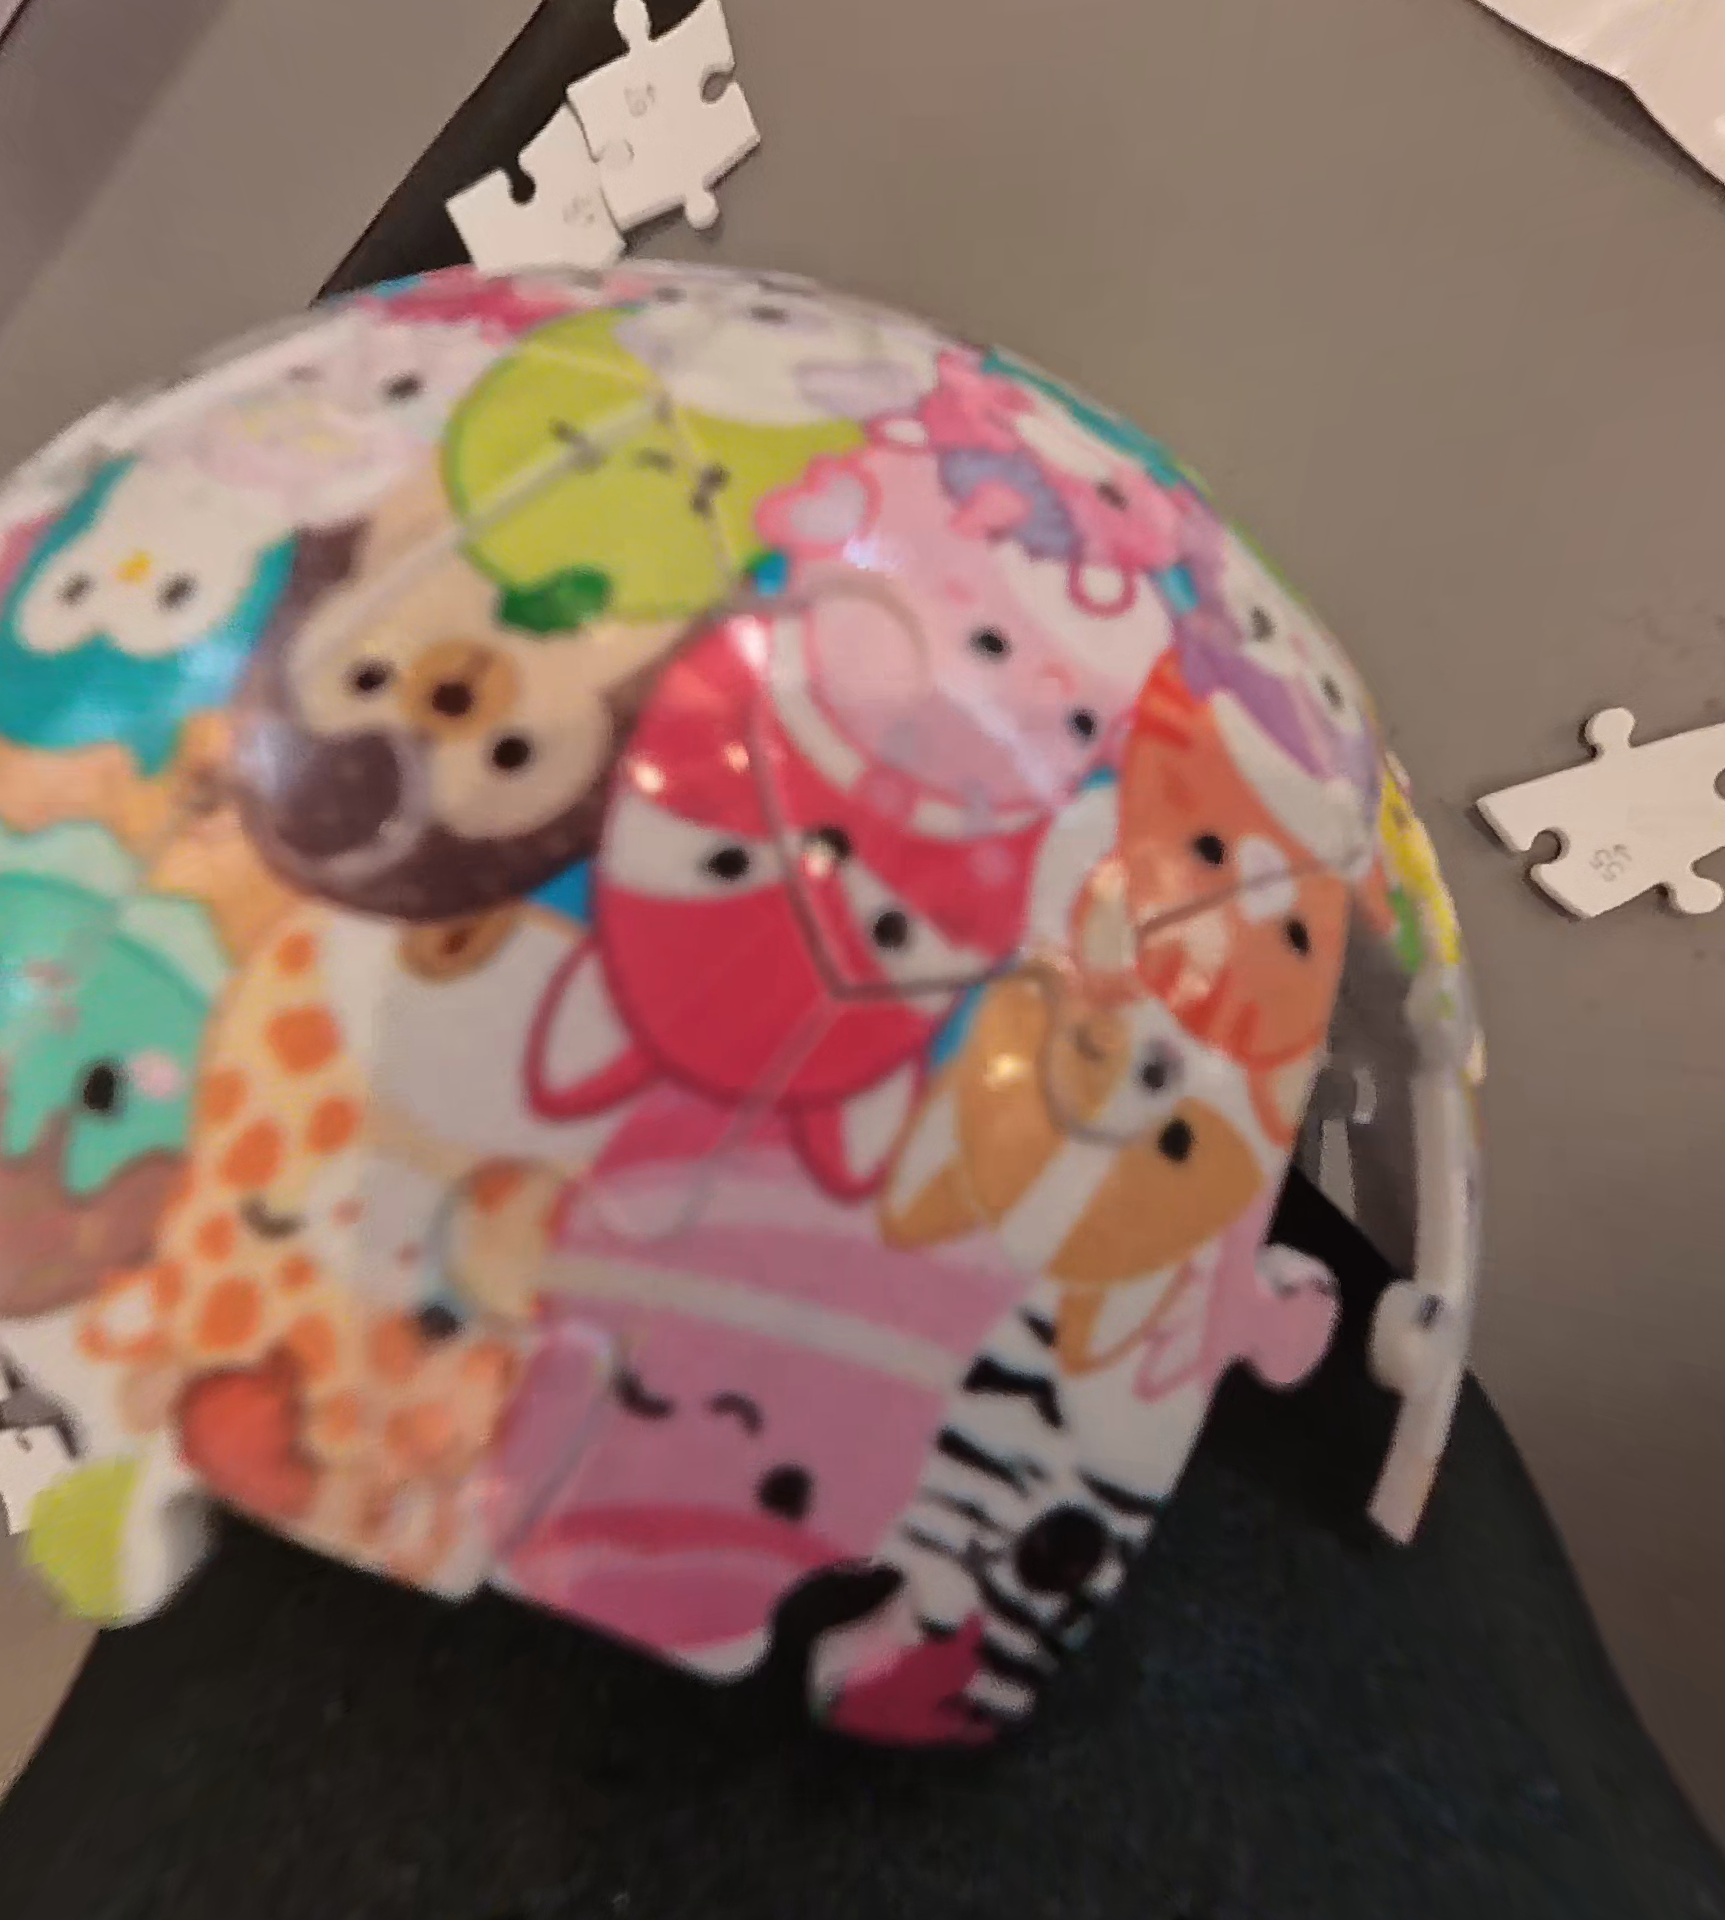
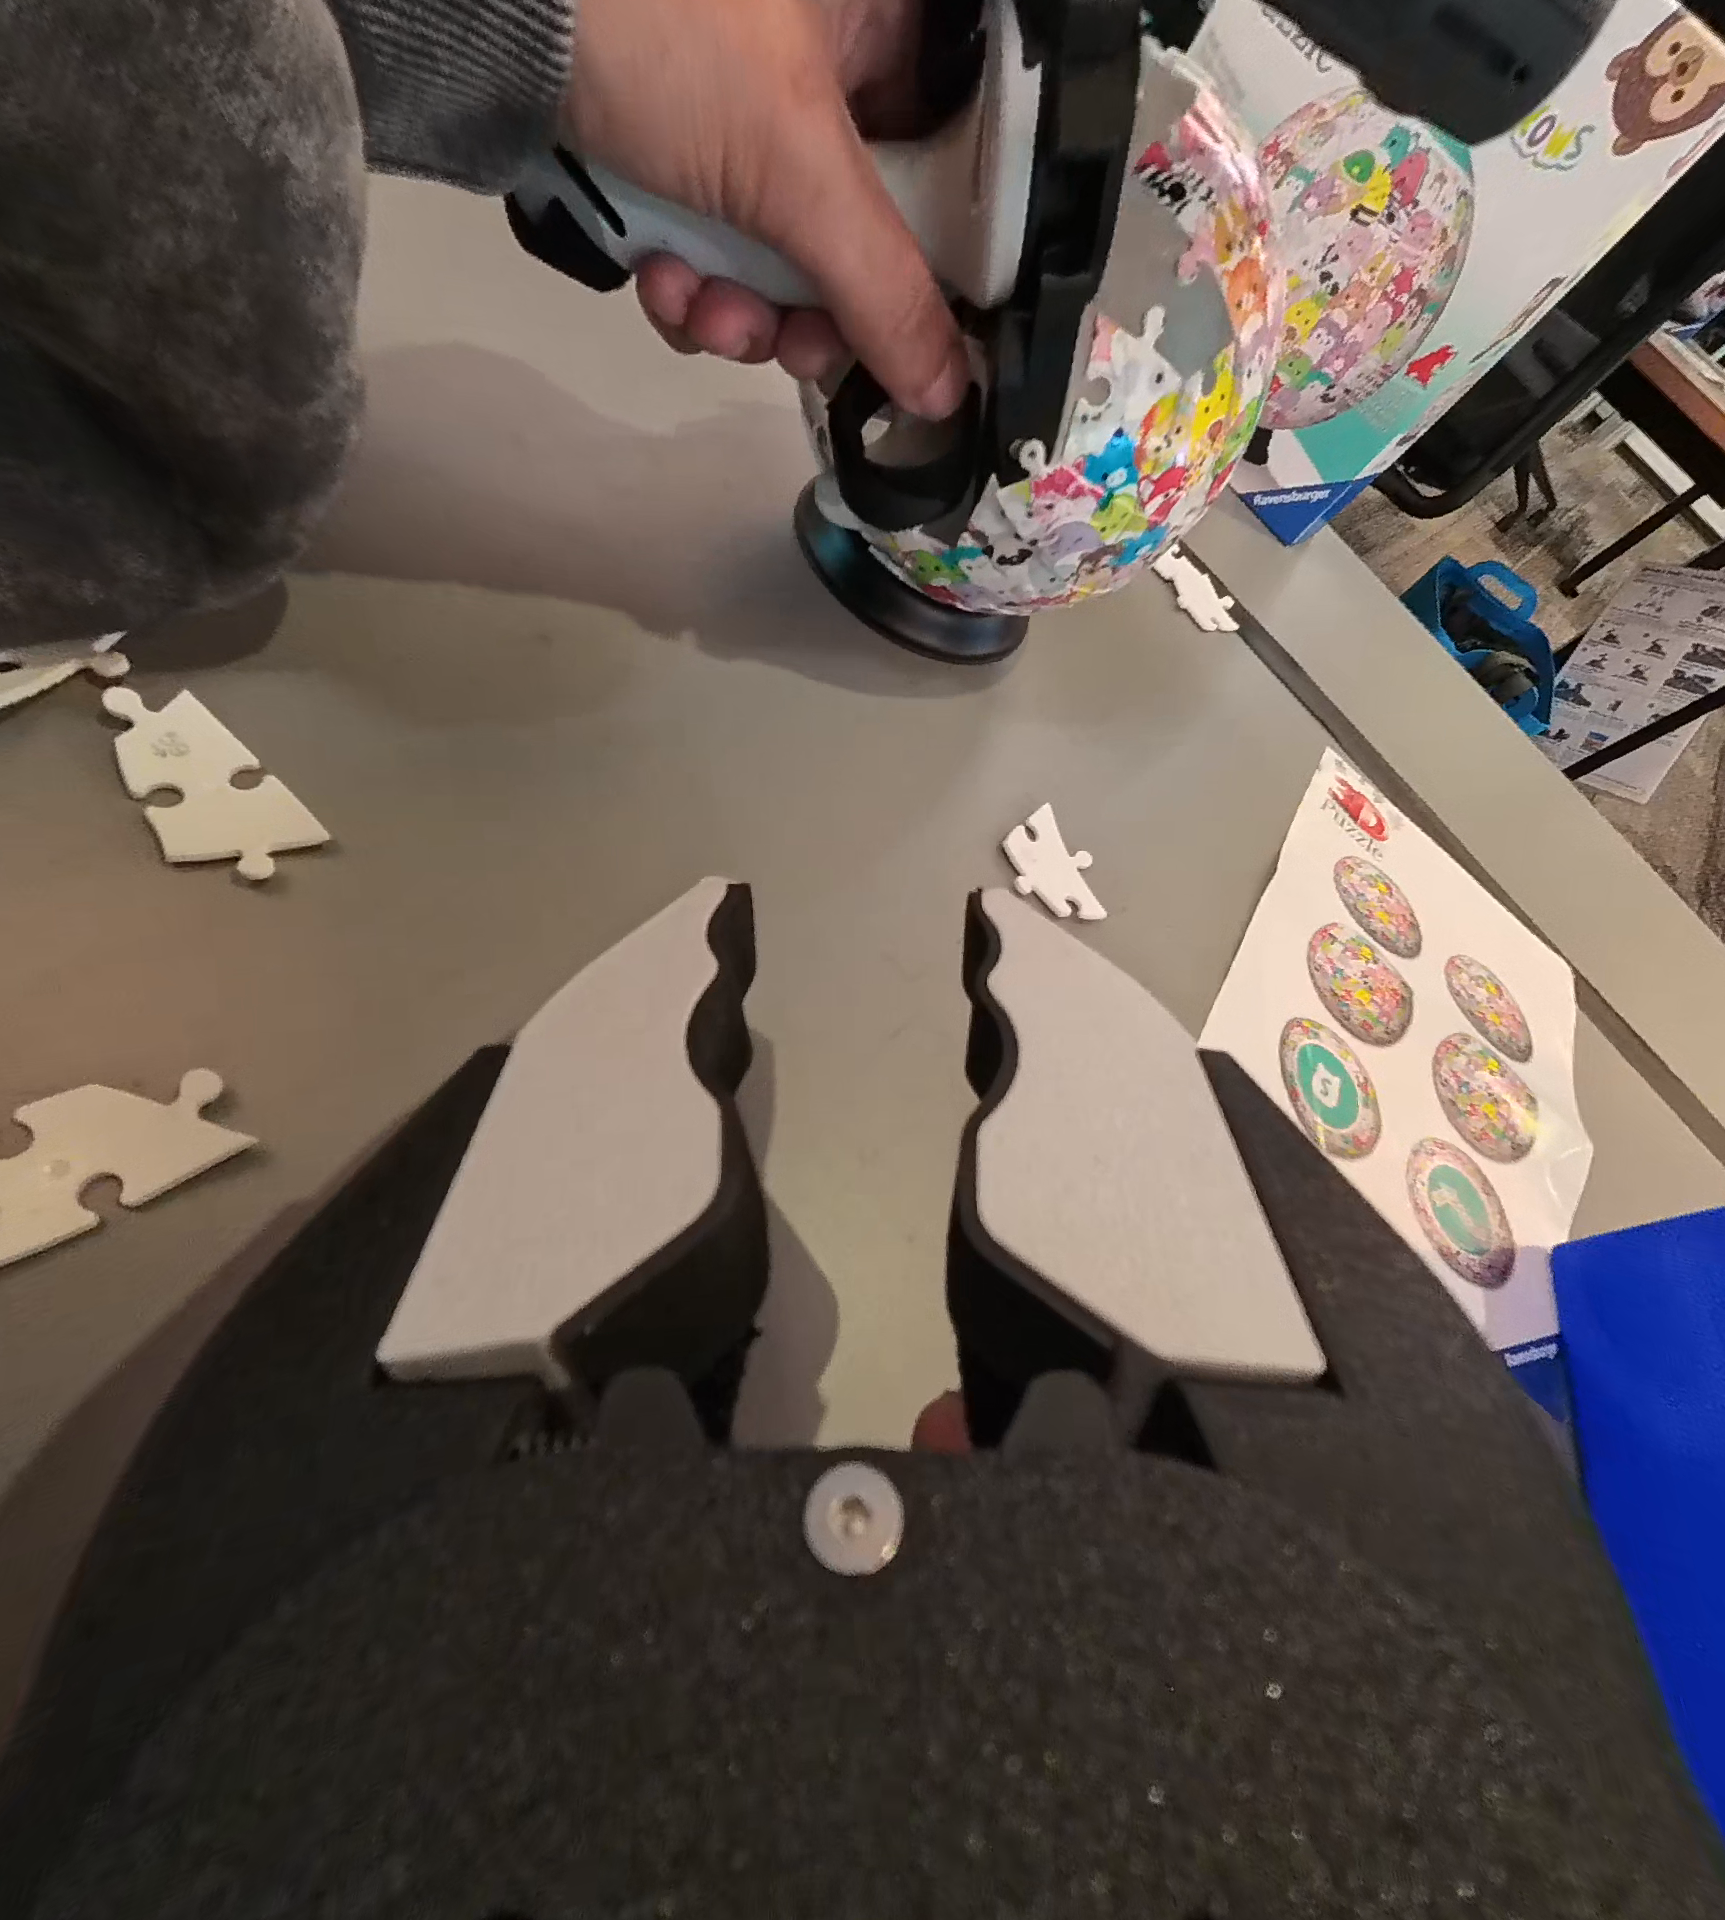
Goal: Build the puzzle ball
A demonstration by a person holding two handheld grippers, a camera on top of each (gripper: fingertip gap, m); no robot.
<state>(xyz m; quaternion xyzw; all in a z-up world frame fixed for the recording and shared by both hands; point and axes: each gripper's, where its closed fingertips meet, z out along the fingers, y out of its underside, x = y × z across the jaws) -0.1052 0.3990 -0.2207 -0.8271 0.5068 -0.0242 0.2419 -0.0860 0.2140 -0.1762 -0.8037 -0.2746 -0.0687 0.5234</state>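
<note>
The puzzle ball (image 1: 629, 935) fills the middle of the left wrist view, shiny, round and blurry, with a jagged open edge at the right; the left gripper (image 2: 1034, 260) sits against it at the top of the right wrist view, its fingers hidden, so I cannot tell their gap; the right gripper (image 2: 858, 914) has flat grey fingers (image 2: 588, 1143) wide apart, holding nothing; white flat pieces (image 2: 214, 779) lie on the smooth grey table (image 2: 525, 468).

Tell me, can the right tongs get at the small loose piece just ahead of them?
Probably yes. The right tongs are open and empty, and the small white piece lies flat on bare grey table just past the right fingertip. Nothing stands between them; the puzzle ball sits farther back.
</note>
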